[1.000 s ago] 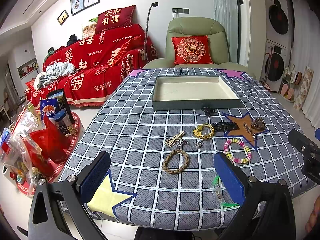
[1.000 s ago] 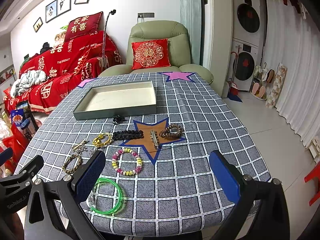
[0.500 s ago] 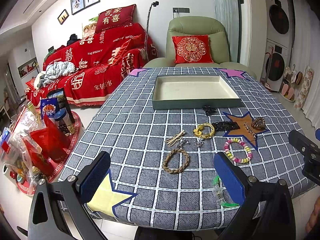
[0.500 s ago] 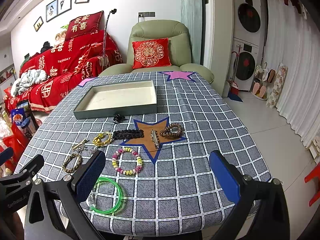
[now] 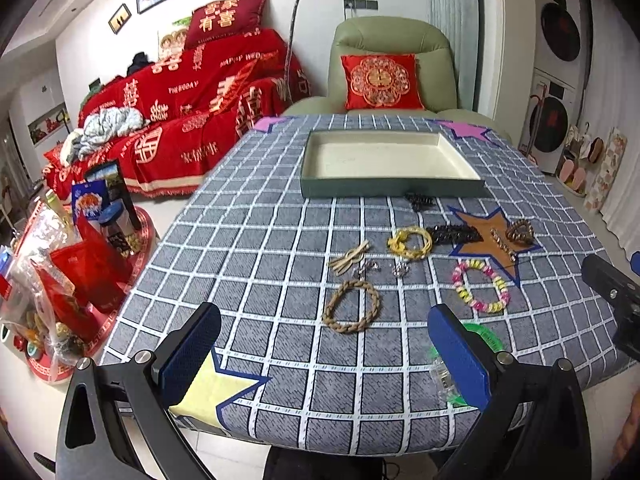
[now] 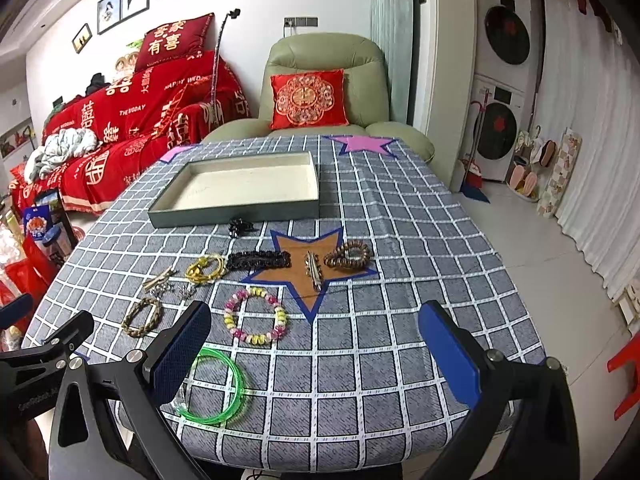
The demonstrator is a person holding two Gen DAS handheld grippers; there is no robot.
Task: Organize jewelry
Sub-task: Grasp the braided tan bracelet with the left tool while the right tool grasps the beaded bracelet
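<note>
An empty grey-green tray (image 5: 390, 190) (image 6: 236, 214) stands at the far middle of the checked tablecloth. Jewelry lies in front of it: a braided rope bracelet (image 5: 351, 306) (image 6: 142, 317), a pastel bead bracelet (image 5: 480, 286) (image 6: 256, 316), a green ring (image 6: 214, 386), a yellow bracelet (image 5: 411, 237), a black lace band (image 6: 259, 260), a brown bead bracelet (image 6: 349, 255), a metal clip (image 6: 314, 270), a black claw clip (image 5: 419, 201). My left gripper (image 5: 326, 354) is open and empty above the near edge. My right gripper (image 6: 316, 354) is open and empty, near the green ring.
A gold hair clip (image 5: 349, 258) and small silver earrings (image 5: 382, 268) lie mid-table. A green armchair (image 5: 390, 68) stands behind the table, a red sofa (image 5: 180, 120) at left. Bags and jars (image 5: 72, 264) sit on the floor at left.
</note>
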